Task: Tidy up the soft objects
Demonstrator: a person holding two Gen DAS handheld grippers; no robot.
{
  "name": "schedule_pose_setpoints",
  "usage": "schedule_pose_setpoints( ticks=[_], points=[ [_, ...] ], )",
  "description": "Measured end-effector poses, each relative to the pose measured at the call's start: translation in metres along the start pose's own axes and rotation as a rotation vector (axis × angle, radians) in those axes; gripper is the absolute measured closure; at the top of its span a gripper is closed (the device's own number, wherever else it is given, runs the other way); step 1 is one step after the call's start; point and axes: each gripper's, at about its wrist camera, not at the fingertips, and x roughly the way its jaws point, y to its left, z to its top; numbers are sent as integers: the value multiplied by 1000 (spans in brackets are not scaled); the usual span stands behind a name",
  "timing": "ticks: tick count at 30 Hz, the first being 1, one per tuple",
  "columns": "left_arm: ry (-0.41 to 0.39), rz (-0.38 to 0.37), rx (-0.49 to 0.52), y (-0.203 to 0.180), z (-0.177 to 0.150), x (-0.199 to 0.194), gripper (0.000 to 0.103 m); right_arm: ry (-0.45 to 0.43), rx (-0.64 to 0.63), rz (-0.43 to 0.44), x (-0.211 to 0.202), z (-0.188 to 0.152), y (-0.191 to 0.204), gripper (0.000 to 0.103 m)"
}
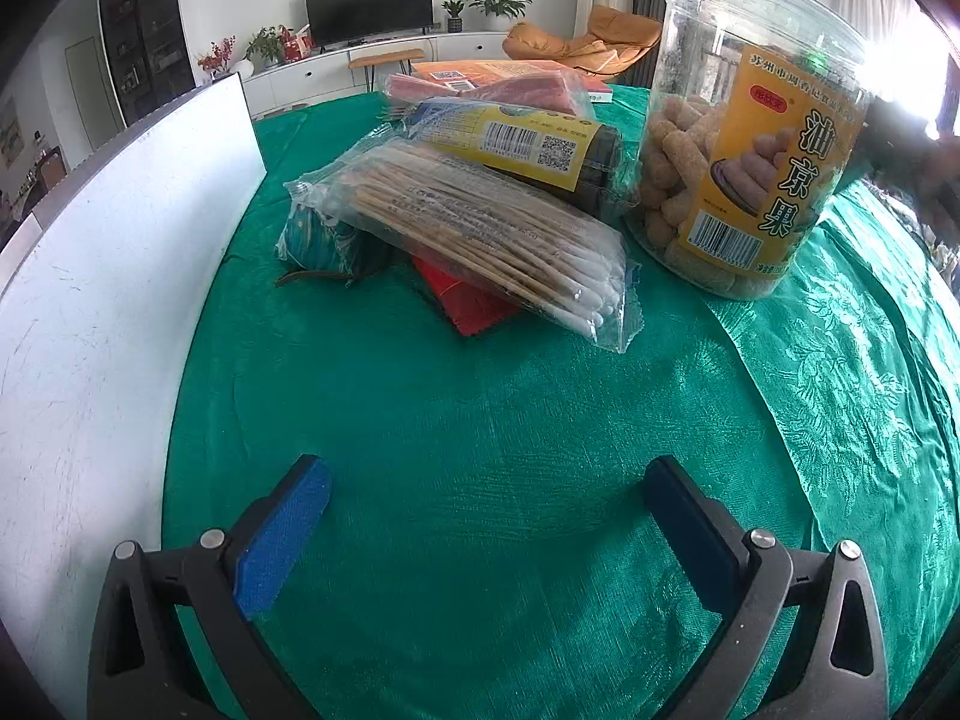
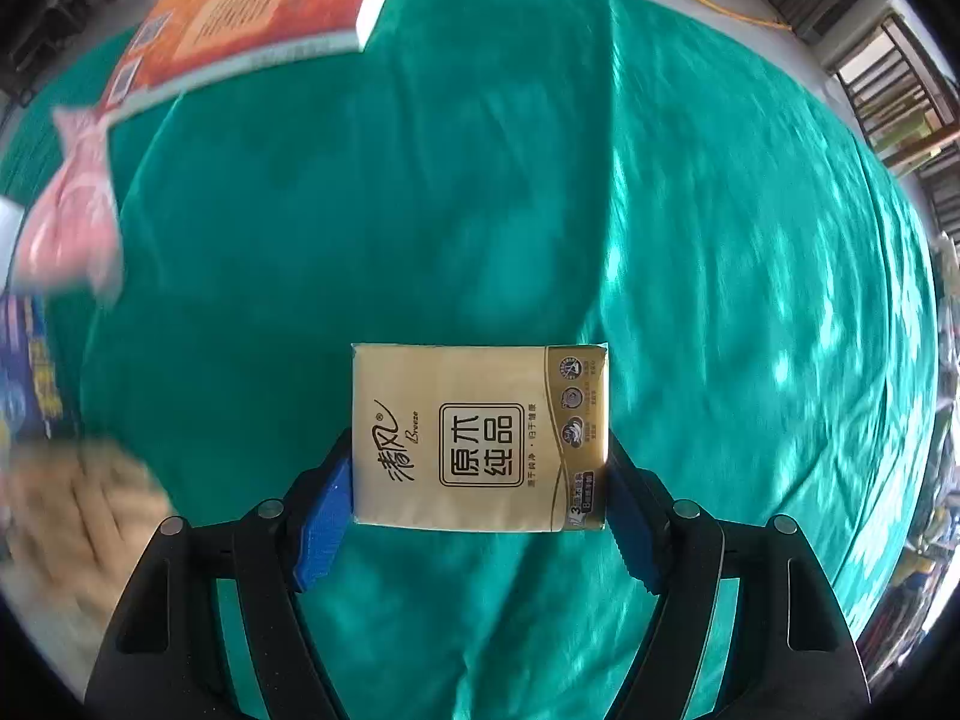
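Right gripper (image 2: 480,480) had its jaws pinching a tan tissue pack (image 2: 480,438) over the green table (image 2: 420,210); left gripper (image 1: 486,492) jaws spread, nothing between.

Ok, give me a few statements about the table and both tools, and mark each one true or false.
1. The right tool has a tissue pack between its pads. True.
2. The left tool holds the cotton swab bag. False: it is open and empty over the green tablecloth.
3. The snack jar stands upright. True.
4. The tissue pack is blue. False: it is beige.
5. An orange book lies on the tablecloth. True.
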Motion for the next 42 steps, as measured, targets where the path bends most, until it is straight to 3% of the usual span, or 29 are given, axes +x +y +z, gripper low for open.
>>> schedule_pose_setpoints(
  ticks=[3,6,8,12,15,17,21,42],
  points=[
    [0,-1,0,0,0,0,0,-146,59,9,-18,-62,10,24],
    [0,0,0,0,0,0,0,-398,283,84,-47,-123,10,22],
    [-1,2,-3,0,0,0,0,-533,398,71,-57,-163,25,22],
    [-2,6,-7,-1,0,0,0,-629,492,-24,-57,-212,73,22],
    [-2,8,-11,-1,0,0,0,-660,416,-120,-59,-216,88,22],
    [-2,10,-14,-1,0,0,0,-616,361,-163,-46,-210,98,22],
    [-3,13,-19,-1,1,1,0,-535,357,-114,-23,-200,90,22],
    [-3,16,-24,0,1,2,0,-544,361,-94,-16,-203,84,16]
  ],
)
